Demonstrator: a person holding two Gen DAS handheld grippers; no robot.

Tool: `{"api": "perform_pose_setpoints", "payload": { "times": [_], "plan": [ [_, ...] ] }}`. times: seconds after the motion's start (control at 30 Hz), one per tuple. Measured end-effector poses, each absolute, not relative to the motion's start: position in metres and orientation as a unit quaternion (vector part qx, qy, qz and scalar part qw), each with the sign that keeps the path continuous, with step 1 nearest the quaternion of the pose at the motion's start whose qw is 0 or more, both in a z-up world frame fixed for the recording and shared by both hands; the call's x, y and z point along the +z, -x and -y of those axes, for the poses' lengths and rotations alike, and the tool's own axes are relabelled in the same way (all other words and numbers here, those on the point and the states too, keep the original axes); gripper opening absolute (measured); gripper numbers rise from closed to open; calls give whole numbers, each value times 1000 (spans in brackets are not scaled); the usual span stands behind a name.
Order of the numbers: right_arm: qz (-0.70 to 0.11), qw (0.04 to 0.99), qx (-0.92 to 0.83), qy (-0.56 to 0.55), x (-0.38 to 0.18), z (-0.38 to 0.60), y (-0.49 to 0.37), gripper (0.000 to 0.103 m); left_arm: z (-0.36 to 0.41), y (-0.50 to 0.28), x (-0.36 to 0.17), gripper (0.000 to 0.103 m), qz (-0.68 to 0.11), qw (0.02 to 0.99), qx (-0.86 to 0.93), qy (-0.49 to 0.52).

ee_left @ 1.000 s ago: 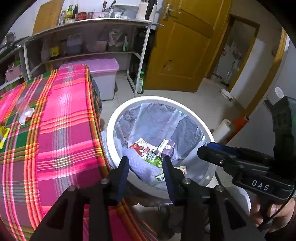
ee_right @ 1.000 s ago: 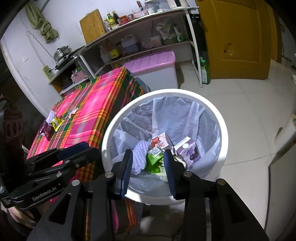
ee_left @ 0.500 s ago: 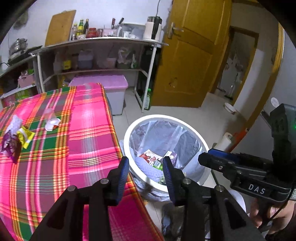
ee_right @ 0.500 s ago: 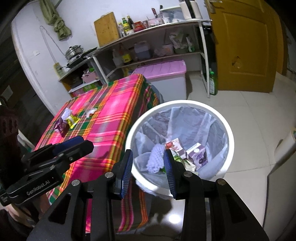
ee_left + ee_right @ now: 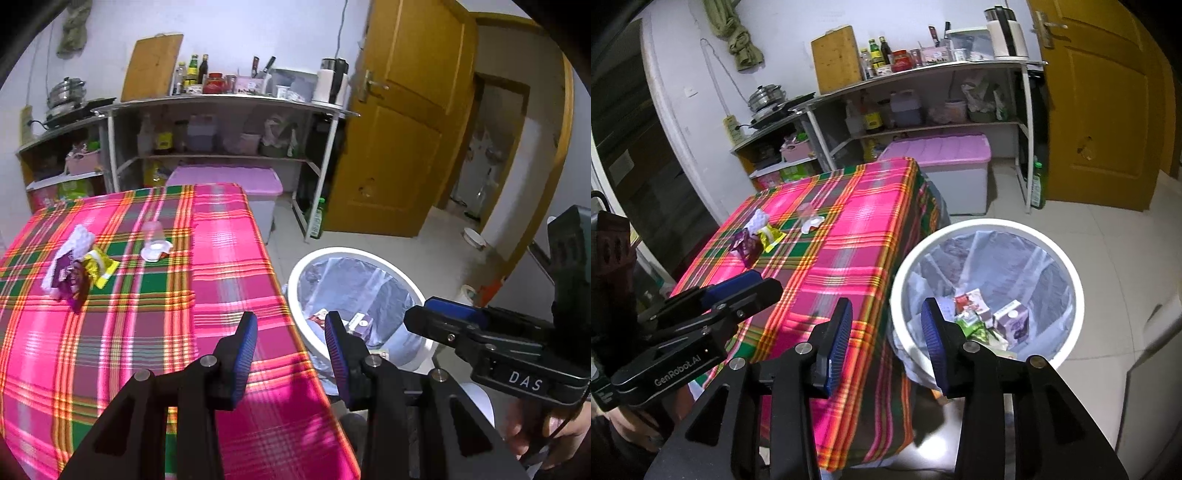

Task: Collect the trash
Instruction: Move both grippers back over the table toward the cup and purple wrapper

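Left view: our left gripper hangs over the surface edge, fingers apart and empty — free for the next pick. The wrappers and cup lie well ahead, the bin just beside the edge for short drops.

Right view: our right gripper straddles the gap between cloth and bin, fingers apart, nothing held. Cartons sit in the bin; the wrappers wait on the surface.
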State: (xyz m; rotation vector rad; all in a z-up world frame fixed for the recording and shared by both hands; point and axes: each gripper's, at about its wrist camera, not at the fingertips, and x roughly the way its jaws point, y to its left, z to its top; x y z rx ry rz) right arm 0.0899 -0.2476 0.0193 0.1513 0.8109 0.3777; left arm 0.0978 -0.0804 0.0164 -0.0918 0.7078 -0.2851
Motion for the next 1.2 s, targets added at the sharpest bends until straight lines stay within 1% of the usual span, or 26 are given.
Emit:
{"api": "perform_pose_setpoints", "payload": {
  "times": [0.2, 0.83, 1.2],
  "plan": [
    [-389, 898, 196, -65, 24, 232, -90, 43, 64, -90, 20, 38, -338, 932, -122, 53],
    [-381, 890, 246, -40, 24, 163, -102, 43, -16, -73, 17, 38, -322, 938, -86, 96],
    [-403, 874, 271, -30, 14, 129, -124, 43, -66, -75, 12, 38, -318, 941, -48, 110]
  ]
}}
